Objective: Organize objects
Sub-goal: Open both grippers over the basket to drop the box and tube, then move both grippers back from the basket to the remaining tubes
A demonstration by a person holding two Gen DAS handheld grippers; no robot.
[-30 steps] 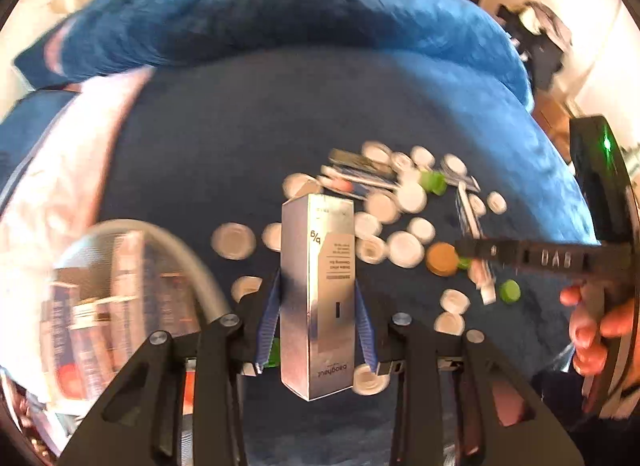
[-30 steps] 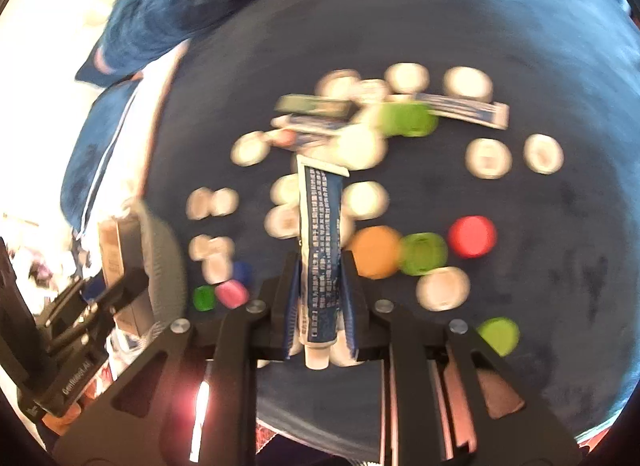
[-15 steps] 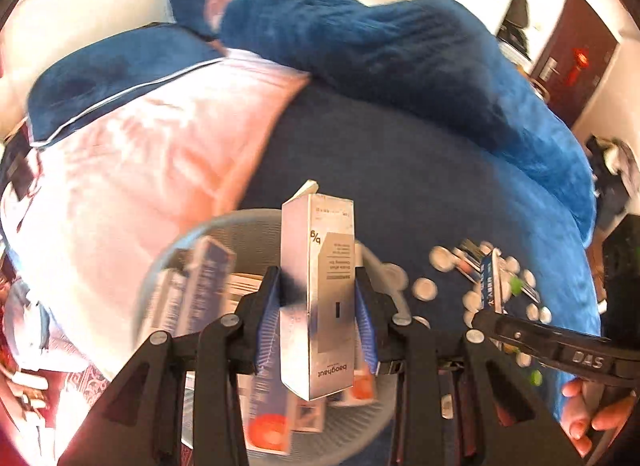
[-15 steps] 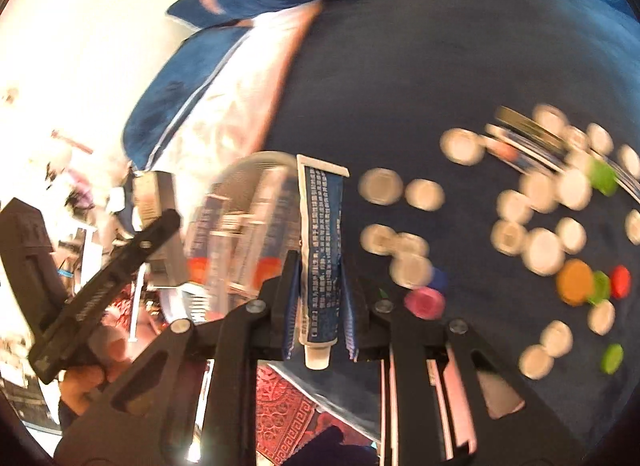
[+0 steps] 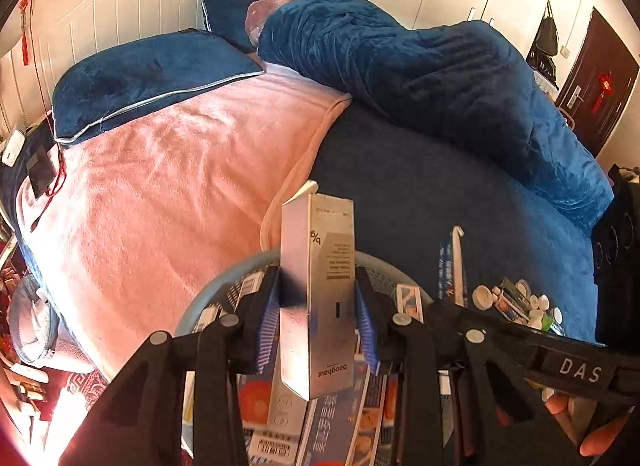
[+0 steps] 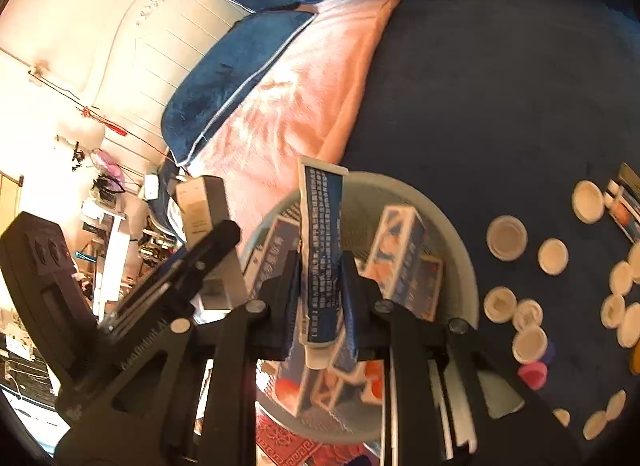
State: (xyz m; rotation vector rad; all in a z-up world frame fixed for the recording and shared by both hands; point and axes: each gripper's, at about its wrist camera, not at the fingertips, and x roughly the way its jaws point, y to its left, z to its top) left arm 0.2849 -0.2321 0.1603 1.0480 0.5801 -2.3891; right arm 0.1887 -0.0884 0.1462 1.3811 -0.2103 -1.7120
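My left gripper is shut on a silver carton and holds it upright over the round pale basket. My right gripper is shut on a blue toothpaste tube, cap toward the camera, above the same basket. The basket holds several blue and orange boxes. In the right wrist view the left gripper with its carton shows at the left. In the left wrist view the right gripper with the tube shows at the right.
Many loose bottle caps and small tubes lie on the dark blue bedspread to the right of the basket. A pink blanket, blue pillows and a rolled blue duvet lie beyond. A patterned red rug is below the bed edge.
Both grippers have swung left from over the scattered caps to above the basket, each still holding its item.
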